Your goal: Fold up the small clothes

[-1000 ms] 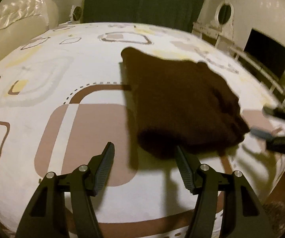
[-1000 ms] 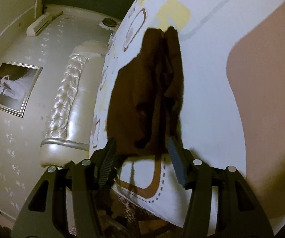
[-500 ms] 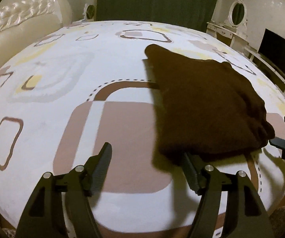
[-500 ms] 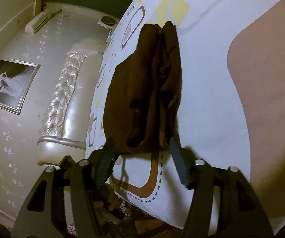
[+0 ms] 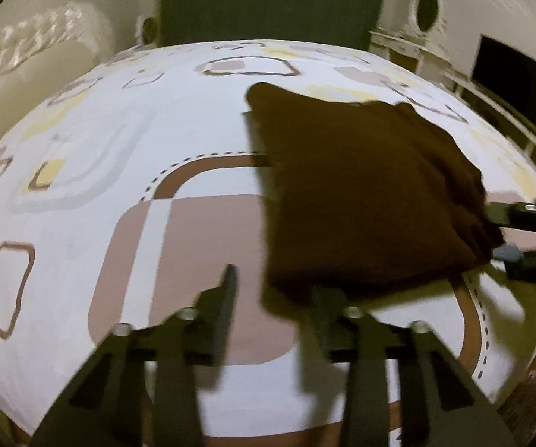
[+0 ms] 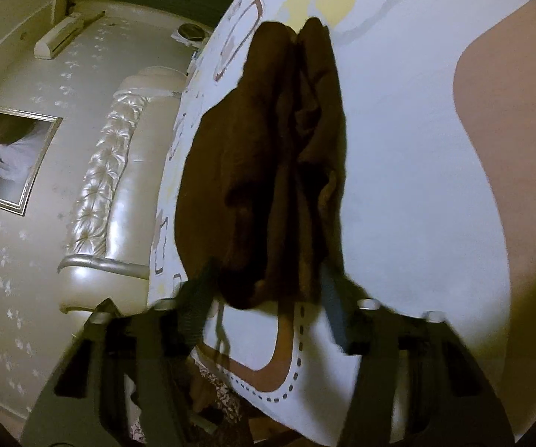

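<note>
Right wrist view: closing right claw (image 6: 268, 290) straddles brown garment's (image 6: 268, 156) near edge.

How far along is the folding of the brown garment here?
Done: the brown garment lies on the patterned bedspread in bunched layers, so some folding seems made. In hand: the left gripper is closing at its near corner, the right gripper closing around the near end, cloth between its fingers. Left: lifting both ends and finishing a neat fold.
</note>
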The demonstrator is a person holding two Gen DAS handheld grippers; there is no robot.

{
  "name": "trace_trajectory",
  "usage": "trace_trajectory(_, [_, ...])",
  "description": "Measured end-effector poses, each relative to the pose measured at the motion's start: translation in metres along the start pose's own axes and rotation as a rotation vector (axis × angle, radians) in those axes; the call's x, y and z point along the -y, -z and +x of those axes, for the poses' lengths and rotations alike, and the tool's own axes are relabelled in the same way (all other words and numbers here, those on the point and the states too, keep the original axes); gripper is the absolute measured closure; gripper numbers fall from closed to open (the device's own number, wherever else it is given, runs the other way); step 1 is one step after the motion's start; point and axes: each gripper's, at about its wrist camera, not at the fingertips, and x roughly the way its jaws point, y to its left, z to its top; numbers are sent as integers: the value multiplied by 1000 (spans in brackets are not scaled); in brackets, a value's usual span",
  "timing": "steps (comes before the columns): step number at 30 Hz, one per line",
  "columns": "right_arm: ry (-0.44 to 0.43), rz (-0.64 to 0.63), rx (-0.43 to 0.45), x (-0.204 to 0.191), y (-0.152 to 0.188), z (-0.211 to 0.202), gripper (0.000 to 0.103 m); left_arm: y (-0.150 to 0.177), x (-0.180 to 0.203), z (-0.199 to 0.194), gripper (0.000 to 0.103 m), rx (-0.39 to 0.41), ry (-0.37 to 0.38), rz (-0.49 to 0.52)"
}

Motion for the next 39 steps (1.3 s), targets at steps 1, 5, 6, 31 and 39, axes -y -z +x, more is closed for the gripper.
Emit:
trace_trajectory(1, [15, -7, -8, 0, -1, 3, 90, 0, 4, 0, 83, -1, -3, 23])
trace_trajectory(5, [32, -17, -1, 6, -1, -4, 93, -1, 9, 3, 84, -6, -26, 47])
trace_trajectory(6, [38, 5, 10, 15, -1, -9, 94, 0, 7, 5, 84, -16, -19, 41])
trace_trajectory(31, [58, 22, 39, 8, -60, 3, 48, -47, -12, 0, 65, -25, 173, -65])
trace_trajectory(39, [71, 31, 49, 24, -64, -5, 66, -41, -21, 24, 45, -93, 162, -94])
